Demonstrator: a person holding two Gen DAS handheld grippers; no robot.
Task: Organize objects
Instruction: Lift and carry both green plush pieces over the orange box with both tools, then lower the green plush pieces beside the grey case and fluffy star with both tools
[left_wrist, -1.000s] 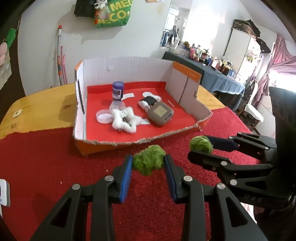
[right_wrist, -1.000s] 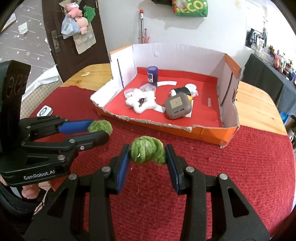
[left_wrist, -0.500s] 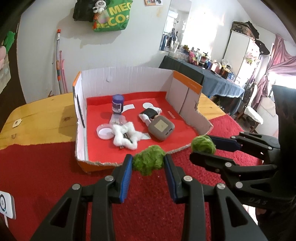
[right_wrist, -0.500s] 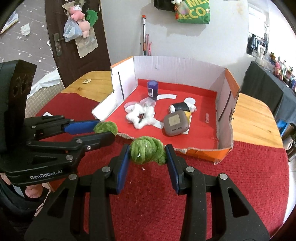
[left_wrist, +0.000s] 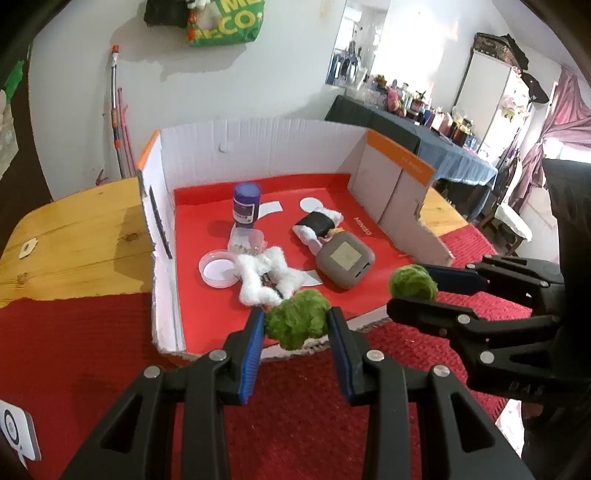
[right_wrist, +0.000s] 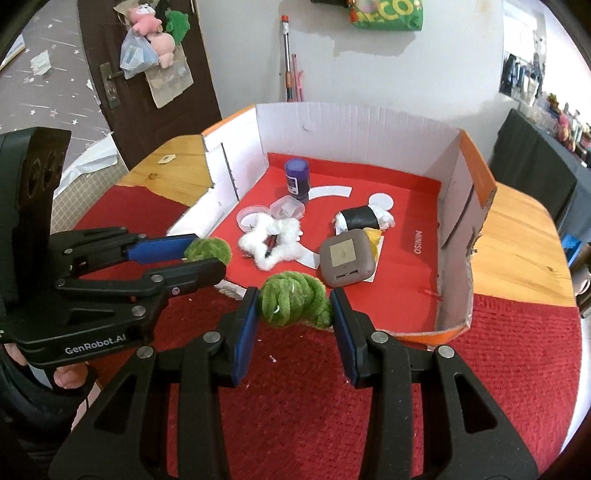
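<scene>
Two green pompoms (left_wrist: 297, 323) (right_wrist: 293, 302) — above torn box edge (left_wrist: 369, 321).

"GenRobot.AI" is printed in white on the side of the left gripper (right_wrist: 207, 264). The red floor of the cardboard box (right_wrist: 417, 242) says "MINISO". The green bag (left_wrist: 225, 20) on the wall maybe reads "ECO", it's cut off.

Green fuzzy balls (left_wrist: 297, 323), red-floored box (left_wrist: 207, 206), purple jar (left_wrist: 246, 203).
</scene>
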